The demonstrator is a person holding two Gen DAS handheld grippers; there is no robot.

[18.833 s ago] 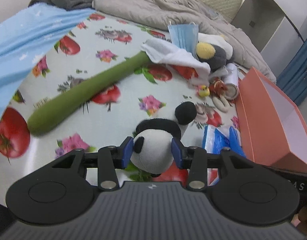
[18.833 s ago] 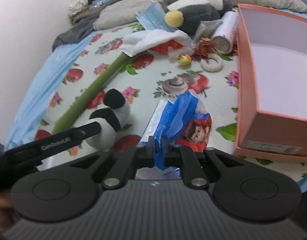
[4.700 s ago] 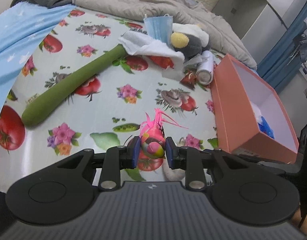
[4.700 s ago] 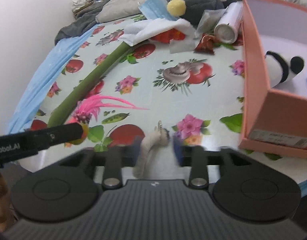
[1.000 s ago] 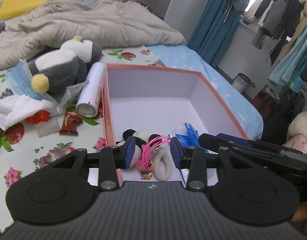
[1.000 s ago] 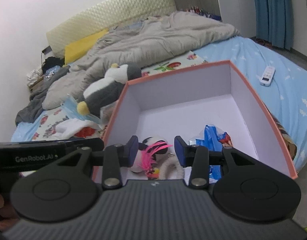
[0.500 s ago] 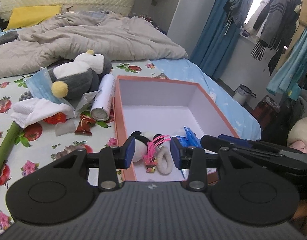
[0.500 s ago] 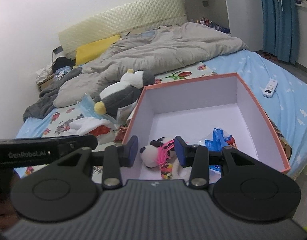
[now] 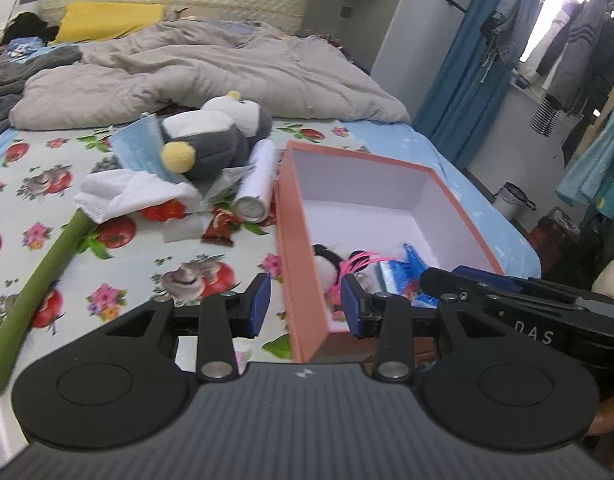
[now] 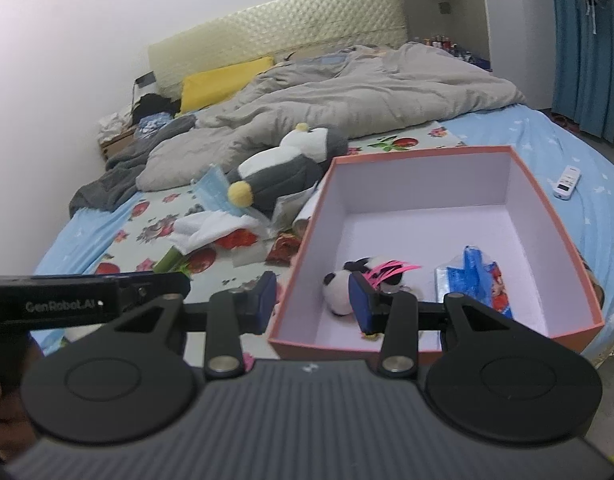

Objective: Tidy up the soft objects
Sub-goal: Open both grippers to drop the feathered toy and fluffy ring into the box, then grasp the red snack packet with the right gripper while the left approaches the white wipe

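Note:
An orange box (image 10: 547, 216) with a white inside stands on the bed; it also shows in the left wrist view (image 9: 291, 248). Inside lie a small panda plush (image 10: 337, 292), a pink feathered toy (image 10: 387, 270) and a blue packet (image 10: 475, 276). My left gripper (image 9: 305, 304) is open and empty, held back above the box's near left corner. My right gripper (image 10: 313, 302) is open and empty, above the box's near left wall. A penguin plush (image 9: 211, 140), a white cloth (image 9: 127, 196) and a long green plush (image 9: 39, 280) lie on the flowered sheet.
A blue face mask (image 9: 135, 152), a white can (image 9: 257, 184) and a red wrapper (image 9: 221, 228) lie left of the box. A grey duvet (image 9: 211, 68) covers the far bed. A remote (image 10: 567, 182) lies on the blue sheet to the right.
Both grippers have pulled back and shifted left from the box, so the box's left wall now lies between each pair of fingers. The toys stay in the box.

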